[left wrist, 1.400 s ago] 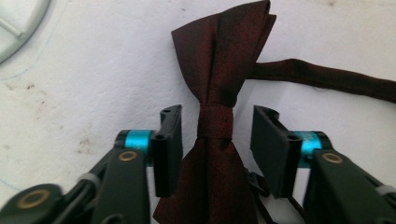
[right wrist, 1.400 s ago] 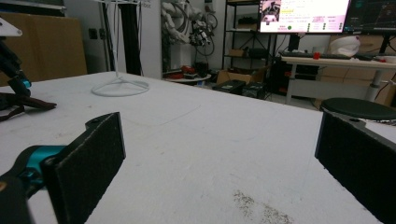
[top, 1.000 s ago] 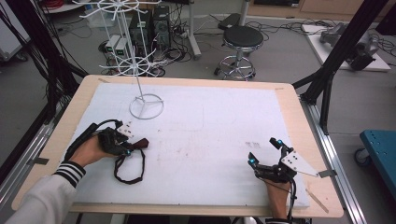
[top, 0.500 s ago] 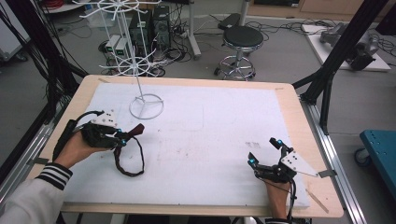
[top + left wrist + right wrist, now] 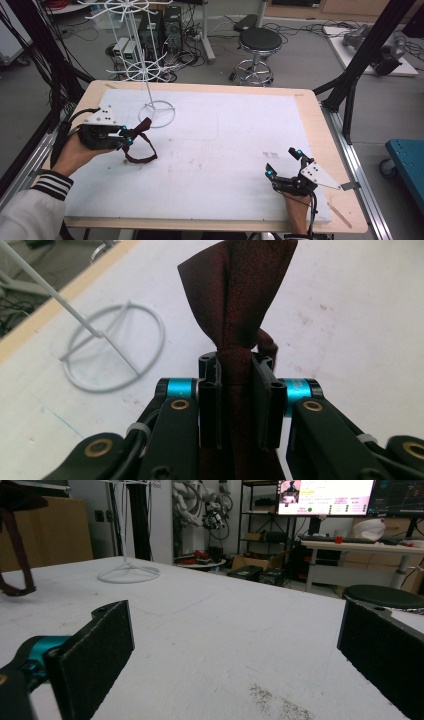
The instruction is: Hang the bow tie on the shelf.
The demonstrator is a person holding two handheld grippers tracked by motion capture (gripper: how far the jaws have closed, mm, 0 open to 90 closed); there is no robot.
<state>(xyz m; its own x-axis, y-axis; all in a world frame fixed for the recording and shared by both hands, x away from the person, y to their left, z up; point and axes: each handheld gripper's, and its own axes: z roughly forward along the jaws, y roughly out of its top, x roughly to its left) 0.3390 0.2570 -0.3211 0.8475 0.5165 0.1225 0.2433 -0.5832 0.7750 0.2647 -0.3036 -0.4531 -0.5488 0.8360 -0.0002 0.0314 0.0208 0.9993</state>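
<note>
A dark red bow tie [image 5: 143, 125] with a thin strap loop [image 5: 141, 158] is pinched at its knot by my left gripper [image 5: 128, 136], which is shut on it near the table's left edge. In the left gripper view the bow tie [image 5: 235, 290] fans out above the shut left gripper [image 5: 235, 365]. The strap's lower end touches the white mat [image 5: 225, 130]. My right gripper [image 5: 282, 162] rests open at the front right with nothing between its jaws, which stand wide apart in the right gripper view [image 5: 240, 630]. The bow tie [image 5: 15, 530] hangs far off at that view's left.
A white wire hanging rack stands on a ring base [image 5: 160, 114] at the back left, just beyond the left gripper; its base ring [image 5: 117, 347] and pole are close. A black stool [image 5: 259, 40] and cables sit on the floor behind the table.
The left gripper has moved left and toward the back, lifting the bow tie so its strap trails on the mat. The right gripper has stayed put.
</note>
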